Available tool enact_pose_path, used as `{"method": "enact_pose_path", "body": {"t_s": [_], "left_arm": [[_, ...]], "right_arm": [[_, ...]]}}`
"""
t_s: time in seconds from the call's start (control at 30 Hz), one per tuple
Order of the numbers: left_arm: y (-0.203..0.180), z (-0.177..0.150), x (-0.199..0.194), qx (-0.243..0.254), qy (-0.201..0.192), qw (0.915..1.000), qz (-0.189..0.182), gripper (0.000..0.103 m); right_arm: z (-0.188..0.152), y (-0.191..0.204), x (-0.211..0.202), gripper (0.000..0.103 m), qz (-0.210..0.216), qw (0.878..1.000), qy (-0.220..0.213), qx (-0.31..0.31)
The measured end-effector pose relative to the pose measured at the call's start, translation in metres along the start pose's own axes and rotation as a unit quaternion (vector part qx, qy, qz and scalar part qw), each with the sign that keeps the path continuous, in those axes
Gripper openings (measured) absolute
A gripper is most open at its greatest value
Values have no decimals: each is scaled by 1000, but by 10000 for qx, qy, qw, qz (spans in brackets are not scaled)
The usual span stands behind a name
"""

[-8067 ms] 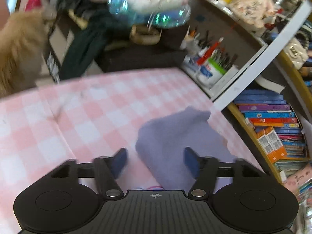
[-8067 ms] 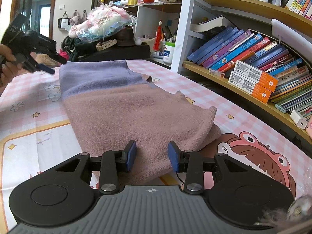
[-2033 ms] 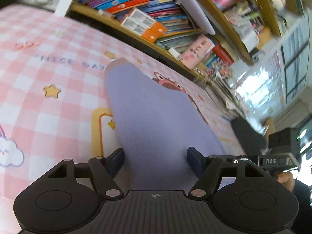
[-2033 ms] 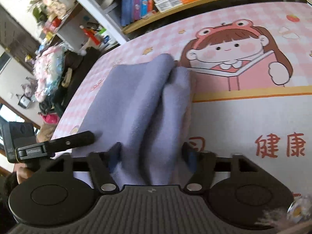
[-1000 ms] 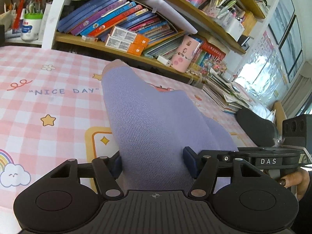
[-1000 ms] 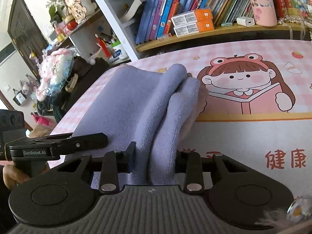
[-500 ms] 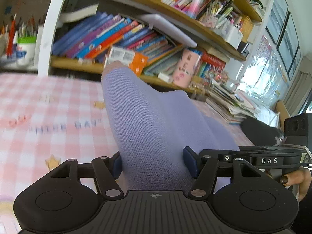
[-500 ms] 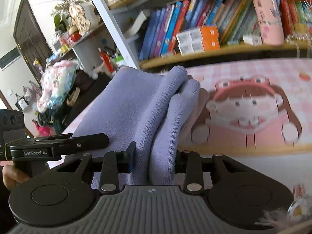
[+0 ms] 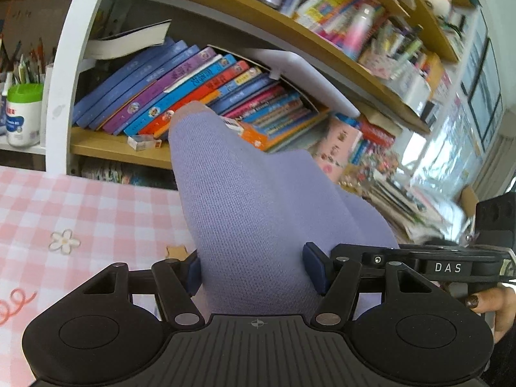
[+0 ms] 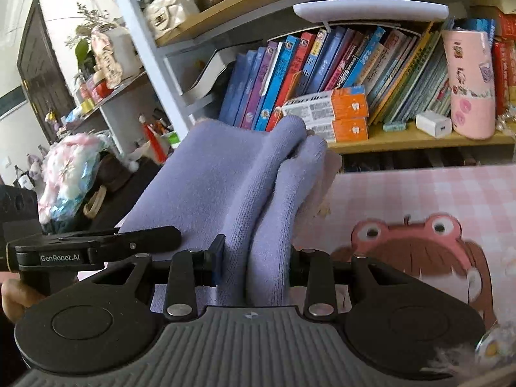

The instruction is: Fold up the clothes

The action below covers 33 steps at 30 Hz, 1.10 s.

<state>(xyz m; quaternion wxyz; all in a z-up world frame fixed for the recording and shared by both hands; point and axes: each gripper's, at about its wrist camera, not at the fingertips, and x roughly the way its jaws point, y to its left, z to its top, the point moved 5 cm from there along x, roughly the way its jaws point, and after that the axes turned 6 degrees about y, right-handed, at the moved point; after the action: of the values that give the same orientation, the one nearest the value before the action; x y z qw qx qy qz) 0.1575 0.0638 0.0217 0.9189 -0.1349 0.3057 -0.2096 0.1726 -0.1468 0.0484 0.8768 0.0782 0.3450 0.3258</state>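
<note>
Since one second earlier, both views have tilted up from the pink checked table (image 9: 96, 213) toward the bookshelf (image 10: 403, 135). Left hand-held gripper (image 9: 254, 269) clamps a thick bundle of the lilac garment (image 9: 258, 213), jaws fairly wide. Right hand-held gripper (image 10: 254, 266) pinches a narrower fold of it. Garment spans between both, raised off the table.

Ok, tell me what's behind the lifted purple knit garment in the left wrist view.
Behind the folded purple knit garment runs a wooden bookshelf of slanted colourful books. The cloth covers the orange boxes' left ends and the shelf's middle; what else stands there cannot be seen.
</note>
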Motion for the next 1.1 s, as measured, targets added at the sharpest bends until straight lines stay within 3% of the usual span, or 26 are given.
{"method": "enact_pose_path", "body": {"t_s": [0.43,0.73,0.9,0.97,1.03,1.1], "left_arm": [[45,37,55,-402,-277,9988,61,62],[79,18,109,-928,-30,9956,144,61],[85,18,110,-1036,-82,9945,90,65],[88,18,110,-1120,-121,9936,115,71],[90,17,104,-1143,-273,9921,441,84],[88,16,83,-1034,-739,9872,963,88]], "right_arm": [[35,-36,59,31,-2,9993,-170,319],[19,-87,107,32,-216,9958,-88,888],[20,-97,110,33,-19,9943,-186,1049],[20,-96,110,36,-115,9947,-251,987],[16,-95,105,53,-320,9944,-448,902],[13,-94,94,67,-645,9920,-668,851]]}}
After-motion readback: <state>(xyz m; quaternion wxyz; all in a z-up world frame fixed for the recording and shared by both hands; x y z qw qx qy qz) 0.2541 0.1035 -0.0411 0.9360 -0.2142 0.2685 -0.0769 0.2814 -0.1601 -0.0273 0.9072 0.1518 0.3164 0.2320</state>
